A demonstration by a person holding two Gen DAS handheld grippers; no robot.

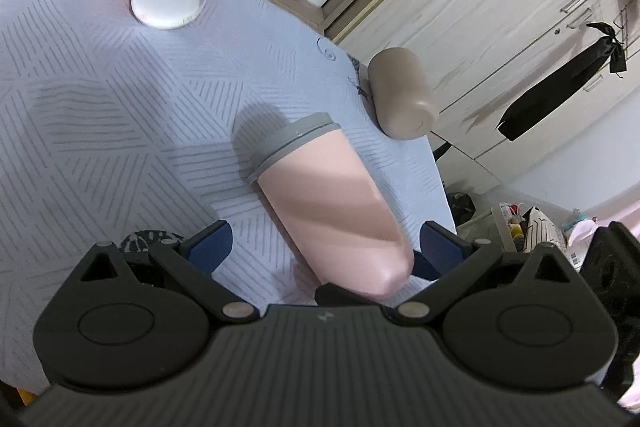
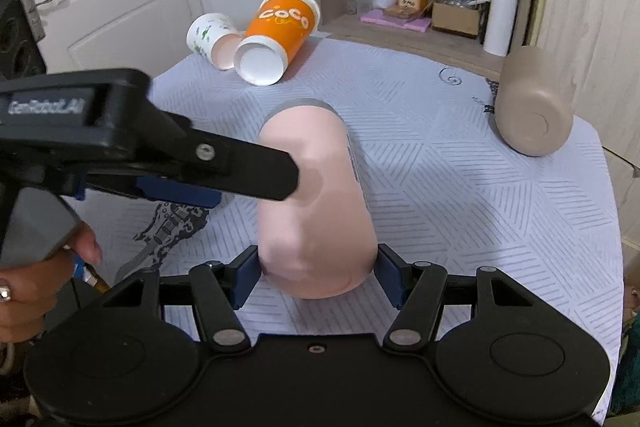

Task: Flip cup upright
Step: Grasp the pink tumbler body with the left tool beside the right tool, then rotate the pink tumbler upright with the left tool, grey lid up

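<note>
A pink cup with a grey rim (image 1: 328, 199) lies on its side on the pale patterned tablecloth, rim pointing away; it also shows in the right wrist view (image 2: 316, 203). My right gripper (image 2: 316, 277) is shut on the cup's base end, blue pads on both sides. My left gripper (image 1: 324, 247) is open, its blue pads wide apart on either side of the cup's base. In the right wrist view its upper finger (image 2: 240, 171) reaches across to the cup from the left.
An orange paper cup (image 2: 276, 35) and a white printed cup (image 2: 212, 39) lie on their sides at the table's far end. A tan cup (image 2: 532, 103) lies at the right edge. A shelf (image 2: 420, 23) with boxes and a paper roll stands behind.
</note>
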